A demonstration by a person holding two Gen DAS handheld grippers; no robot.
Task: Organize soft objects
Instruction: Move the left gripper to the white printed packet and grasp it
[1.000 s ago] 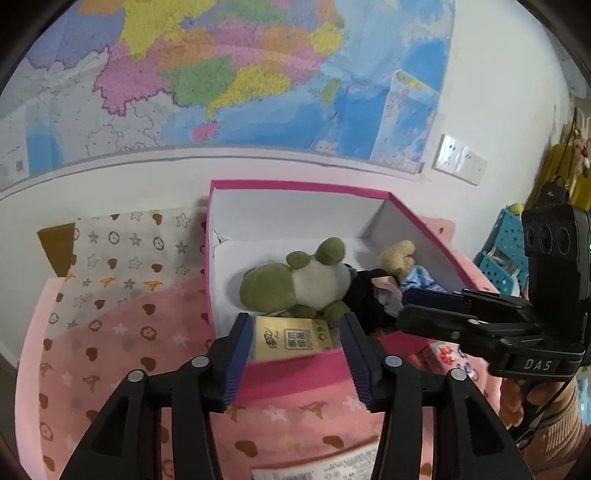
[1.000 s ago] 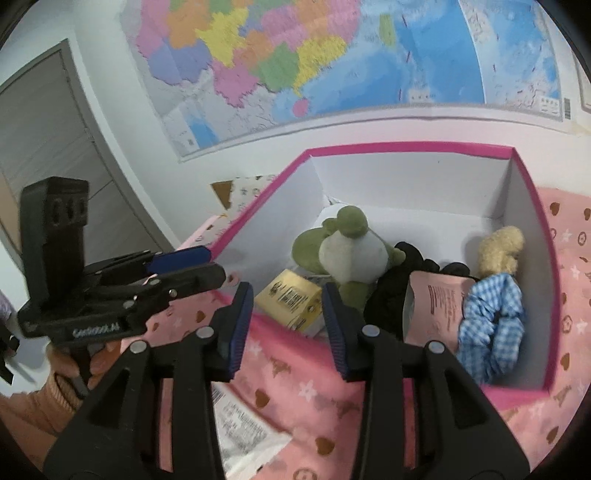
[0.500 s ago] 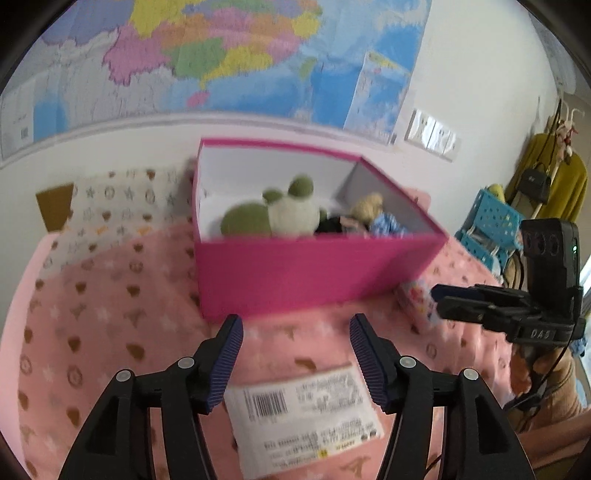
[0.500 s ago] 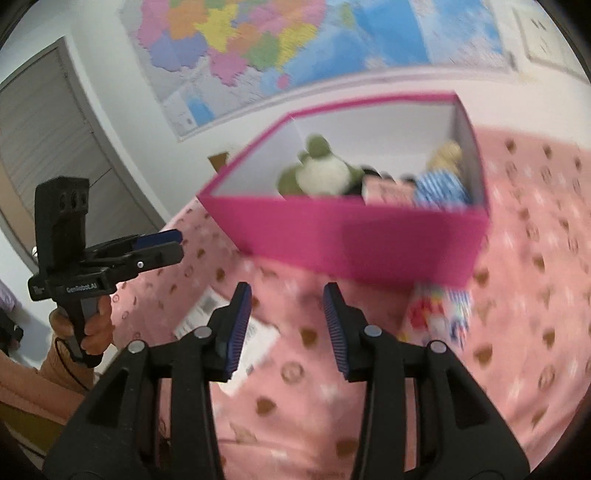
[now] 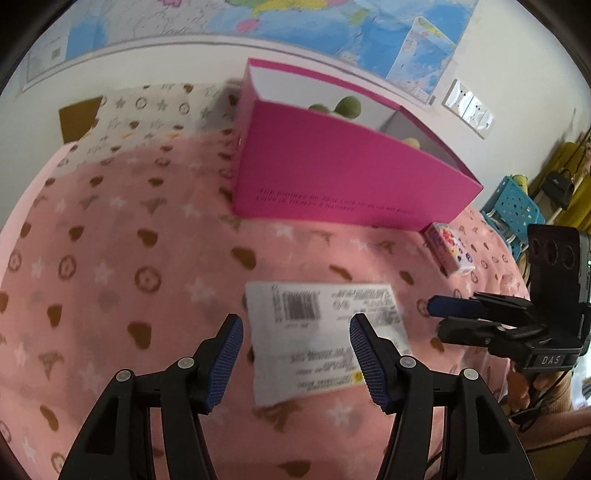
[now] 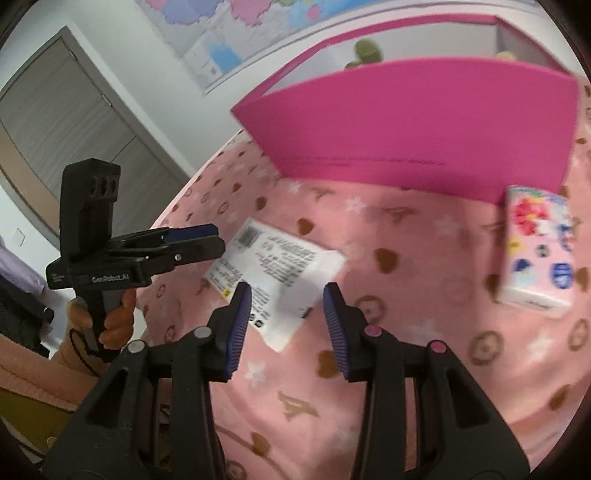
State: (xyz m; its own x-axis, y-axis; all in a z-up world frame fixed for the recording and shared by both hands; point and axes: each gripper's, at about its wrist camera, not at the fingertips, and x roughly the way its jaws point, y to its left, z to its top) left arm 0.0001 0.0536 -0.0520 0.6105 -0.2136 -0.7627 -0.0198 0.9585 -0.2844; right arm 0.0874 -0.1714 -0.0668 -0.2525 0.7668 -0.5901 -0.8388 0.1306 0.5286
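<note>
1. Left wrist view: left gripper (image 5: 295, 356) low over pink blanket (image 5: 122, 266), jaws apart w/ nothing between pads. Jaws have just been opening.
2. White flat packet (image 5: 325, 339) w/ barcode lying on blanket just ahead of left fingertips, partly framed by the gap — not touched.
3. Pink box (image 5: 343, 177) upright further back, open top, dark print low on near wall. Green plush toy (image 5: 347, 107) peeking over rim inside; a pale lump beside it, too hidden to ID.
4. Small floral tissue pack (image 5: 448, 249) on blanket near box's right corner; touching or not — can't tell.
5. Right gripper (image 5: 439, 319) at right edge of same view, side-on, held by a hand (image 5: 532, 384) below it.
6. Right wrist view: right gripper (image 6: 287, 328) over blanket (image 6: 388, 387), jaws moderately apart, empty. Near corner of white packet (image 6: 273, 273) showing in the gap, lying flat below, no contact.
7. Floral tissue pack (image 6: 537, 251) to the right, near pink box (image 6: 406, 122). Green plush (image 6: 365, 51) visible above box rim.
8. Left gripper (image 6: 218, 242) at left of this view, side-on, gripped by a hand (image 6: 114, 321), fingertips just left of packet.
9. Wall map (image 5: 332, 26) behind box; grey door (image 6: 62, 122) at left in right wrist view. Motion blur in both views.
</note>
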